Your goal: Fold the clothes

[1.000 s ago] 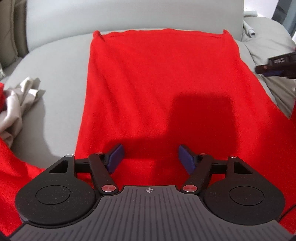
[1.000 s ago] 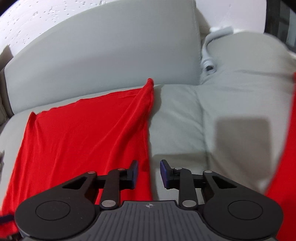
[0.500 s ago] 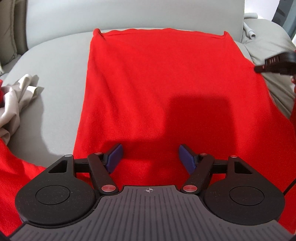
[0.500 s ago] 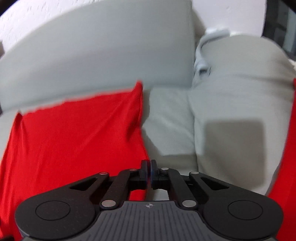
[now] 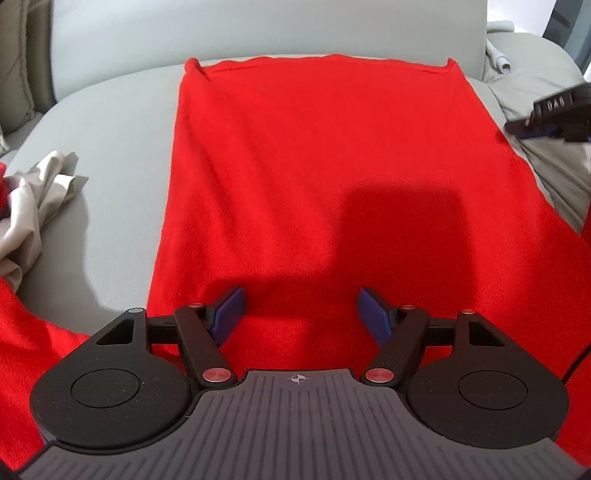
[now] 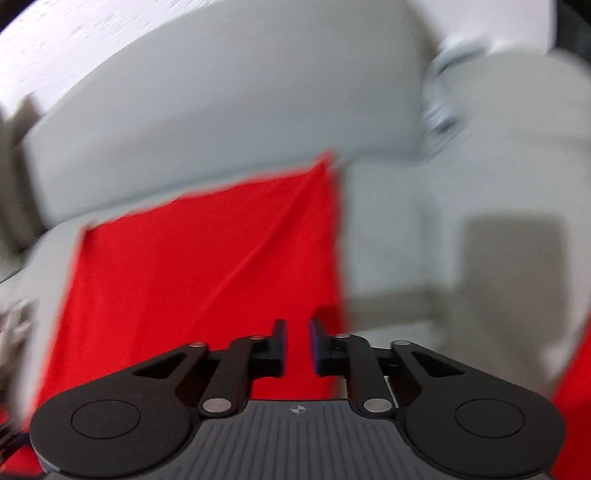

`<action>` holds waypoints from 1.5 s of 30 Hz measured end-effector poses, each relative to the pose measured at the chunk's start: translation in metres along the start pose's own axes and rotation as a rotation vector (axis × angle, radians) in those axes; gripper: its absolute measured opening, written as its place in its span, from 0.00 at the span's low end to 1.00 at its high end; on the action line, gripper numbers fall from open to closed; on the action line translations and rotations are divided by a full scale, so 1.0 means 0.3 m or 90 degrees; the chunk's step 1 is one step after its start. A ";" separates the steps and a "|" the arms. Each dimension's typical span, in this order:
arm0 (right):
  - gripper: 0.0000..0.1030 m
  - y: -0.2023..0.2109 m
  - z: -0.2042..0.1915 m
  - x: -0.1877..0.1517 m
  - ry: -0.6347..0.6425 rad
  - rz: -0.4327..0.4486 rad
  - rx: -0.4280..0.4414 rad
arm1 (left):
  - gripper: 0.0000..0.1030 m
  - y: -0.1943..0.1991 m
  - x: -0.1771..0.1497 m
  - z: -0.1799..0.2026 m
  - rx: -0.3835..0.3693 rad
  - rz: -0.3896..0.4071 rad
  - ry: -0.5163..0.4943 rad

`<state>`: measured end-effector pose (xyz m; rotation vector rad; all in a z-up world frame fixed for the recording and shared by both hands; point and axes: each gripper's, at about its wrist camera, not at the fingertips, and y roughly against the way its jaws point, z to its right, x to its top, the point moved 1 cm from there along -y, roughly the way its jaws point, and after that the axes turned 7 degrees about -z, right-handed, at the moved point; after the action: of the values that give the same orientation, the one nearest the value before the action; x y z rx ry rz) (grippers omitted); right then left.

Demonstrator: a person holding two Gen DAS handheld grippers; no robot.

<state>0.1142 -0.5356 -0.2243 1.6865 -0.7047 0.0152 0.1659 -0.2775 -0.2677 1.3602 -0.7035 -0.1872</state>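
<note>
left claw (image 5: 299, 314) gapes over near hem, holds nothing | right claw (image 6: 297, 347) narrowing at cloth (image 5: 314, 177) right edge, slit left, grip unclear | cloth flat on sofa (image 5: 110, 129) | risk: pinch misses or snags cushion, fold skews

Red garment (image 5: 314, 177): soft knit cloth, matt, faintly fuzzy, a few shallow creases along its left side. Sofa seat (image 5: 110, 155): grey upholstery, smooth, matt, fine weave; backrest (image 5: 258, 29) same fabric. Crumpled beige cloth (image 5: 33, 199): thin, slight satin sheen, sharp folds. Left gripper (image 5: 299, 314): matt black plastic body, finely grained; ribbed grey plate; shiny red metal rivets; blue pads (image 5: 229, 310) look rubbery, matt. Right gripper (image 6: 297, 347): same black plastic, silver rivets, blurred. Wall (image 6: 74, 33): white, rough-textured.
</note>
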 end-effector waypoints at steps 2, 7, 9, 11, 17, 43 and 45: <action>0.06 -0.005 -0.008 -0.068 0.031 -0.028 -0.036 | 0.72 -0.003 -0.002 -0.002 -0.002 0.002 -0.003; 0.11 0.089 0.056 -0.169 0.000 -0.025 -0.182 | 0.73 -0.007 -0.003 0.004 0.006 0.000 -0.013; 0.11 0.129 0.035 -0.184 0.002 -0.014 -0.180 | 0.73 -0.007 0.004 0.007 0.008 -0.006 -0.019; 0.12 0.177 -0.007 -0.205 0.010 0.001 -0.156 | 0.70 0.010 0.027 0.009 0.012 -0.020 -0.021; 0.13 0.158 -0.140 -0.300 0.092 -0.034 -0.099 | 0.64 0.166 -0.001 0.026 0.007 -0.009 -0.016; 0.35 0.464 -0.296 -0.662 0.038 -0.110 -0.115 | 0.69 0.343 -0.415 0.108 0.037 -0.159 -0.061; 0.37 0.500 -0.319 -0.695 0.026 -0.080 -0.076 | 0.69 0.381 -0.428 0.095 0.017 -0.121 -0.034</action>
<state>-0.0889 -0.3687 -0.1464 1.6079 -0.5569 -0.0789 0.0185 -0.2089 -0.2049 1.4526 -0.6229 -0.3673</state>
